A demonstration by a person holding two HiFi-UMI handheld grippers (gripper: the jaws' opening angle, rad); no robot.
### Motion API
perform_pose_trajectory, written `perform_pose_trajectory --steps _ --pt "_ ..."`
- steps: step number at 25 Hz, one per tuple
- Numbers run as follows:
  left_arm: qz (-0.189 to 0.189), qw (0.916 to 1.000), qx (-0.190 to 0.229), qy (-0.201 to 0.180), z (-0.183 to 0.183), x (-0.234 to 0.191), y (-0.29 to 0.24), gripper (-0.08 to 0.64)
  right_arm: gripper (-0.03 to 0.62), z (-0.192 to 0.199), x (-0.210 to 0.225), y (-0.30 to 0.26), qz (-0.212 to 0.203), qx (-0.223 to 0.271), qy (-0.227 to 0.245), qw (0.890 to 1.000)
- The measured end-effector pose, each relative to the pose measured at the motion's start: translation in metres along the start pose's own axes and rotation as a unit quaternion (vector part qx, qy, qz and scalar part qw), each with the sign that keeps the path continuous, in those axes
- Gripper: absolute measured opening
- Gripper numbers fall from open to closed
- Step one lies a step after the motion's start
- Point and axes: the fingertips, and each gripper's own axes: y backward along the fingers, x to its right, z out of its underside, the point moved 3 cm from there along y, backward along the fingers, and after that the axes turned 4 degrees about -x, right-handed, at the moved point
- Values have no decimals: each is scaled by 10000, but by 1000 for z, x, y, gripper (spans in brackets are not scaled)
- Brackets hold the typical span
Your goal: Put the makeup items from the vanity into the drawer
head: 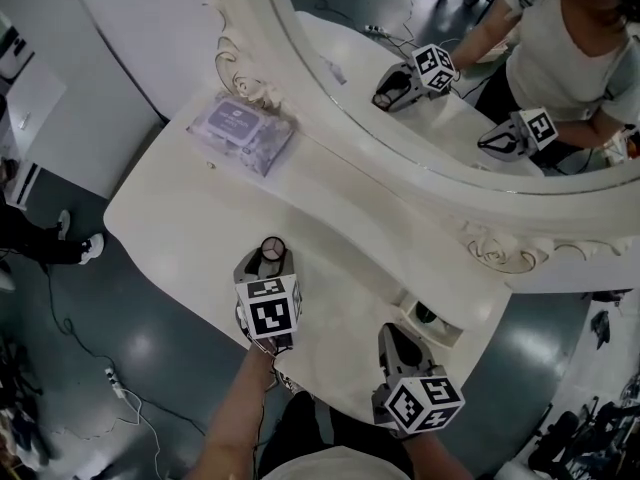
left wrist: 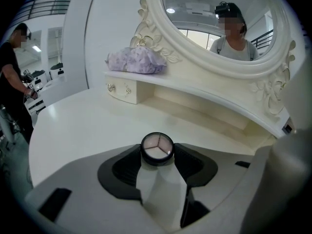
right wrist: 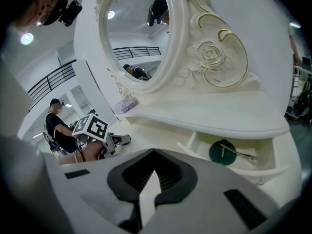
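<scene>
I've got the white vanity surface (head: pixel 200 218) filling most of the head view, w/ the big oval mirror (head: pixel 420 68) in its carved frame along the back. The mirror shows both grippers and the person's torso reflected.

On the raised shelf at the far left end lies a purple wipes pack (head: pixel 243 128), flat, just beside the frame's carved scroll. At the right end, under that shelf, the drawer (head: pixel 452 330) is pulled out and open.

L gripper (head: pixel 270 258) sits over the near edge of the surface, tilted down and pointing toward the mirror. Its fingers (left wrist: pixel 124 167) stand wide, one on each side of a round compact (left wrist: pixel 157 147). From the L gripper view the pads look to be touching its black rim on both sides, so I read it as pinched. The compact is upright on the surface, lid off or clear, w/ a pale pan split in three. It's near the front edge, well apart from the drawer.

R gripper (head: pixel 390 333) hangs near the front right corner, just short of the open drawer. Its fingers are pressed together w/ nothing btw them.

Inside the drawer I see a dark green round item (right wrist: pixel 222 151), and a thin metal tool (right wrist: pixel 241 154) lies beside it, touching or overlapping. Can't tell which.
</scene>
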Motion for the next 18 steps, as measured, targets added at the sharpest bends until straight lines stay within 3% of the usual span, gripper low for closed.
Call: perform_pose_trajectory --steps 6,18 --pt "209 9997 103 118 9 5 21 222 17 4 1 11 63 101 24 9999" --pt "793 9961 145 -357 51 43 96 222 17 16 -14 52 129 532 127 9984"
